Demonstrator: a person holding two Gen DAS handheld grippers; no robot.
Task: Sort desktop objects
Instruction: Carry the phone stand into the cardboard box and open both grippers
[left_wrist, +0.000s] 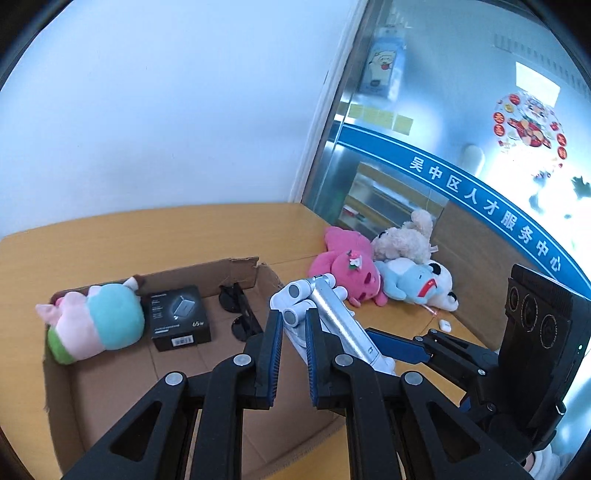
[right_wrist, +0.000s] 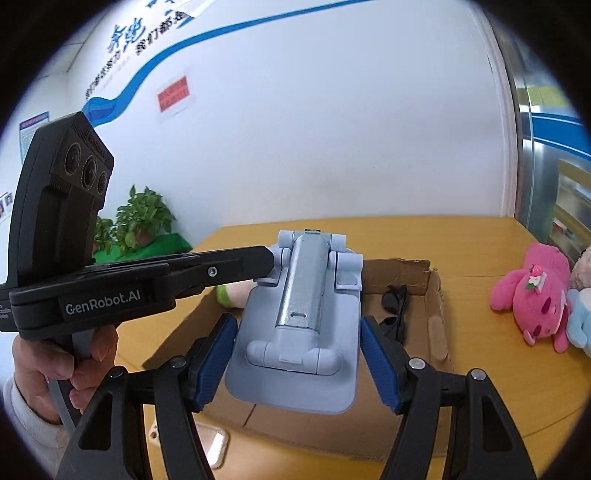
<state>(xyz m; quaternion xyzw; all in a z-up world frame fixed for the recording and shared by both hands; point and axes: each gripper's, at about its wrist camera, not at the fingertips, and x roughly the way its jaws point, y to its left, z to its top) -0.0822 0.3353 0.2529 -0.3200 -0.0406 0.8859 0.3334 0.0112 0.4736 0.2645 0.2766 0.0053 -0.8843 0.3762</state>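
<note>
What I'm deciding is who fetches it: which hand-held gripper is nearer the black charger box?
Left. The left hand-held gripper hovers over the cardboard box just right of the charger box; the right hand-held gripper sits farther right, beyond the phone stand.

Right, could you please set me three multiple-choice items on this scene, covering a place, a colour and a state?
1. Where is the black charger box?
A. In the cardboard box
B. On the plush pile
C. In a gripper

2. What colour is the plush wearing a flower?
A. Green
B. Pink
C. Yellow

3. What is the right gripper doing?
A. Hanging empty
B. Gripping sunglasses
C. Clamping the phone stand

Answers:
1. A: the black charger box lies within the walls of the cardboard box.
2. B: the plush is bright pink.
3. C: the pads of the right gripper meet both edges of the phone stand.
</note>
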